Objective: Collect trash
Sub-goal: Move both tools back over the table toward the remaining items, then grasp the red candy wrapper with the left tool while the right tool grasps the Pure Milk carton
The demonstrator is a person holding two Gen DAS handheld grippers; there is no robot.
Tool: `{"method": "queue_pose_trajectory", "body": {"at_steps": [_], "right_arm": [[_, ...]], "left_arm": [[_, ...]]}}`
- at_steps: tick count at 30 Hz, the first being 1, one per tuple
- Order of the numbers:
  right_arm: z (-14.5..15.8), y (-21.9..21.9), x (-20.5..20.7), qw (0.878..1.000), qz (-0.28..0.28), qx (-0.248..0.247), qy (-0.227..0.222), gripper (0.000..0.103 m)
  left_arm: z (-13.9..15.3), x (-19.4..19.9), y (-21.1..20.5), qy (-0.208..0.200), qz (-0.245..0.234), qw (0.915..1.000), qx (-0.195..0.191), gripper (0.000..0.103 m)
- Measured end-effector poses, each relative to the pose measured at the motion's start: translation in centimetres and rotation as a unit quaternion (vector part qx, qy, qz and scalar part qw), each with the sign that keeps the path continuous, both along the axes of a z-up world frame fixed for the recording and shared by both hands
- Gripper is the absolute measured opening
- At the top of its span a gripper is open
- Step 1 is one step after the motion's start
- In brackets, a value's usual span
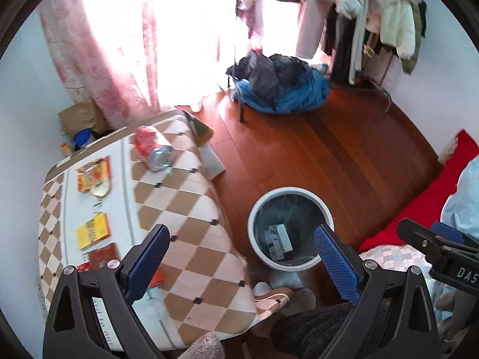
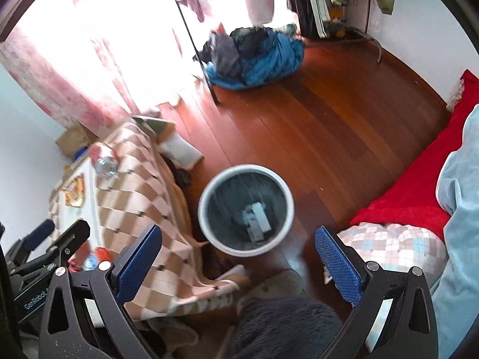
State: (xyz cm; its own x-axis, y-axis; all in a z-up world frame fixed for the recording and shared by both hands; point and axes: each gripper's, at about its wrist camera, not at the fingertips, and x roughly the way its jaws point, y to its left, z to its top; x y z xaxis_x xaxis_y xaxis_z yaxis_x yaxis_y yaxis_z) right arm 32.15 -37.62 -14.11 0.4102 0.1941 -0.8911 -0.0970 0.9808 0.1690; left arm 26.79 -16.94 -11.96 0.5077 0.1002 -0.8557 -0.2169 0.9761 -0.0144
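A white round trash bin [image 1: 254, 212] [image 2: 206, 191] with a dark liner stands on the wooden floor beside the table; a pale box [image 1: 278, 239] [image 2: 256, 220] lies inside it. On the checkered tablecloth [image 1: 185, 239] lie a crushed red can [image 1: 152, 148] [image 2: 103, 158], a yellow snack wrapper [image 1: 94, 178] [image 2: 73, 193], a yellow packet [image 1: 92, 230] and red wrappers [image 1: 103, 254]. My left gripper [image 1: 242, 243] is open and empty over the table's near corner and the bin. My right gripper [image 2: 239, 245] is open and empty above the bin.
A blue bundle of clothes [image 1: 281, 83] lies on the floor by a clothes rack [image 1: 359, 15]. A red blanket [image 1: 419, 203] covers a bed at the right. A paper bag [image 1: 80, 116] stands behind the table. Slippers [image 1: 275, 296] sit by the bin.
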Motion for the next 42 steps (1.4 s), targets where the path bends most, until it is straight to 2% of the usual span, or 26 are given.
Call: {"method": "queue_pose_trajectory", "body": {"at_steps": [5,11,15,20,22,26,29,34,35,37,42], "right_arm": [[1.8,3.4,-2.5,0.999,0.015,0.025,-0.017,0.103],[0.3,10.6,-5.1,0.997,0.065,0.048,0.003,0.103],[-3.2,16.8,-6.8,0.992,0.1,0.064,0.045,0.103],[-9.1,24.1,-8.2,0.984,0.121,0.078,0.106,0.103],[-11.2,26.0,-8.3,0.981,0.117,0.083,0.128,0.098],[-15.3,29.3,-7.7,0.976,0.083,0.094,0.179,0.098],[-17.6,31.8,-7.2,0.975,0.069,0.07,0.202,0.098],[-20.5,34.2,-6.2,0.972,0.044,0.031,0.228,0.098],[-20.5,34.6,-6.0,0.973,0.043,0.024,0.223,0.094],[-20.3,35.7,-5.8,0.976,0.063,0.002,0.207,0.077],[-19.5,36.6,-4.8,0.972,0.155,-0.066,0.167,0.073]], "left_arm": [[1.0,-3.0,4.0,-0.013,0.034,0.9993,0.011,0.099],[-0.8,-7.6,11.1,0.008,0.097,0.9946,0.037,0.099],[-3.4,-11.4,16.5,0.041,0.15,0.9866,0.051,0.099],[-7.7,-16.1,23.2,0.095,0.223,0.9685,0.058,0.099],[-9.1,-17.5,25.1,0.112,0.242,0.9619,0.058,0.099],[-11.5,-19.5,28.0,0.136,0.276,0.9503,0.05,0.099],[-12.9,-19.9,29.2,0.147,0.289,0.945,0.04,0.099],[-14.3,-19.9,29.9,0.158,0.294,0.9423,0.024,0.099],[-14.5,-19.7,30.0,0.159,0.293,0.9425,0.02,0.099],[-14.8,-19.3,30.0,0.158,0.291,0.9435,0.011,0.099],[-15.1,-17.8,29.5,0.147,0.272,0.9508,-0.02,0.099]]}}
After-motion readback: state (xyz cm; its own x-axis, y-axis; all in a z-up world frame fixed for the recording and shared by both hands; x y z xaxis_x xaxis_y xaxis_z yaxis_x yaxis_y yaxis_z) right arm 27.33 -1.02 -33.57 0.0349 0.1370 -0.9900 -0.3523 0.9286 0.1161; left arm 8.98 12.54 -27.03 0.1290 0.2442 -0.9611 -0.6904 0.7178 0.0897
